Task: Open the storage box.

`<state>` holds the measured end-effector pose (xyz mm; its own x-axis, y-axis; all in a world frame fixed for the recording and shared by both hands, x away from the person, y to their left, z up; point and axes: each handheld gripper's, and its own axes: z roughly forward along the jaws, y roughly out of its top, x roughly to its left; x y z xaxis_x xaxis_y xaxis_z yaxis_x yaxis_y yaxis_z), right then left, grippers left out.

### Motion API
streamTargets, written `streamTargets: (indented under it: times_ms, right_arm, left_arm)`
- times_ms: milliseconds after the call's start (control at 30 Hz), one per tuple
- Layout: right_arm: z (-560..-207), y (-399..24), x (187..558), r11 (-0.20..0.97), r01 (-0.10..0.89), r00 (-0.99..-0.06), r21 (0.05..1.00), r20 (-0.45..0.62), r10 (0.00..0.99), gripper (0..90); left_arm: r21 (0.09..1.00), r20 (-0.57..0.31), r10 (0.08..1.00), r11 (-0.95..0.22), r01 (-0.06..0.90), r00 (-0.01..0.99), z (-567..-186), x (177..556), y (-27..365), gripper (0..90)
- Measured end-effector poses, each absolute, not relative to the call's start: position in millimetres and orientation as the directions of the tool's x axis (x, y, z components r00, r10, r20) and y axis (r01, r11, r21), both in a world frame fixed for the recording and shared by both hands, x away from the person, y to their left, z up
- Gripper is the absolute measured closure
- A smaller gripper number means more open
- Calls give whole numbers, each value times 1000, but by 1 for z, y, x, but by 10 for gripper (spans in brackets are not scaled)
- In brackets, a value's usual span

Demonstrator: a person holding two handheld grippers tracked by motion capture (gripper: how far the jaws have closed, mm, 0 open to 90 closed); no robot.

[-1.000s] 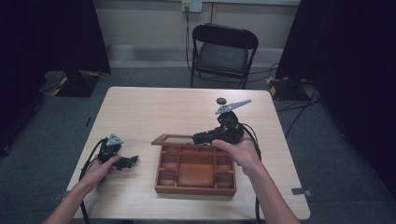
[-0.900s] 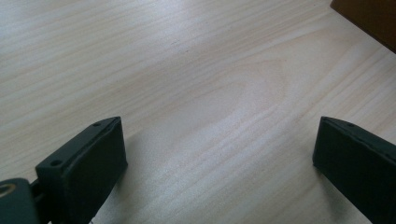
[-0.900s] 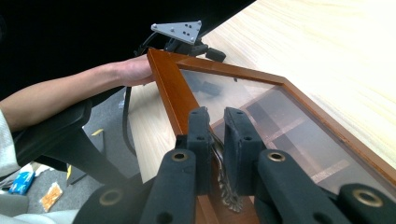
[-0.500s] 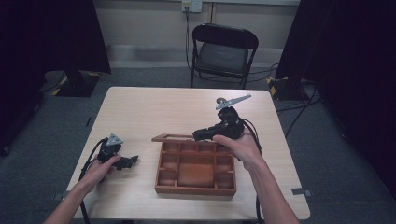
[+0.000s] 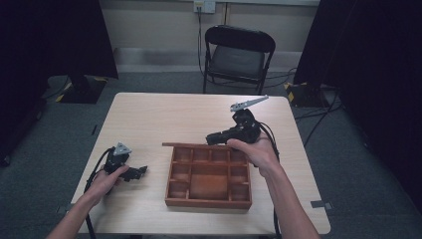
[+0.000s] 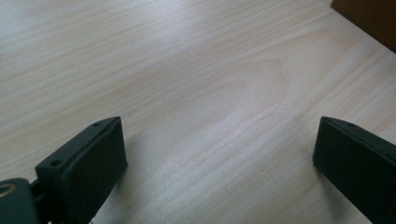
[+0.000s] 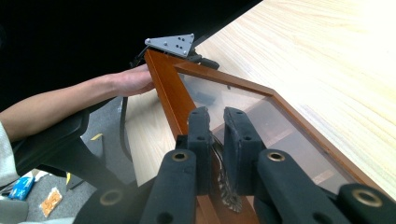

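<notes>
Holding the lid point(image 7: 243, 109) of the box point(image 5: 209, 201) by its metal latch point(image 7: 223, 179), my right tongs point(image 7: 218, 154) are nearly shut on it. If that thin grip slips, the glazed lid could drop onto the box. The lid stands raised along the box's far edge, long axis across the table point(image 5: 164, 114); left tongs point(image 6: 217, 163) gape wide, empty, resting on the table.

A wooden compartment box point(image 5: 209, 179) sits open on the table, its glass-paned lid point(image 7: 261, 116) raised on its far edge.
</notes>
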<state>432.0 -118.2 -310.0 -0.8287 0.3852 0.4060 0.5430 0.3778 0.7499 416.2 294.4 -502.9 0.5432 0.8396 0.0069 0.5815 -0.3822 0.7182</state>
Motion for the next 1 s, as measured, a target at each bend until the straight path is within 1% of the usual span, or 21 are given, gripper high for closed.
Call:
streamTargets:
  times_ms: [1000]
  right_arm:
    - [-303,-116,437,365,515,-837,776,363,408,829]
  left_arm:
    - [717,9,839,-385,581,545,-503,416,294,19]
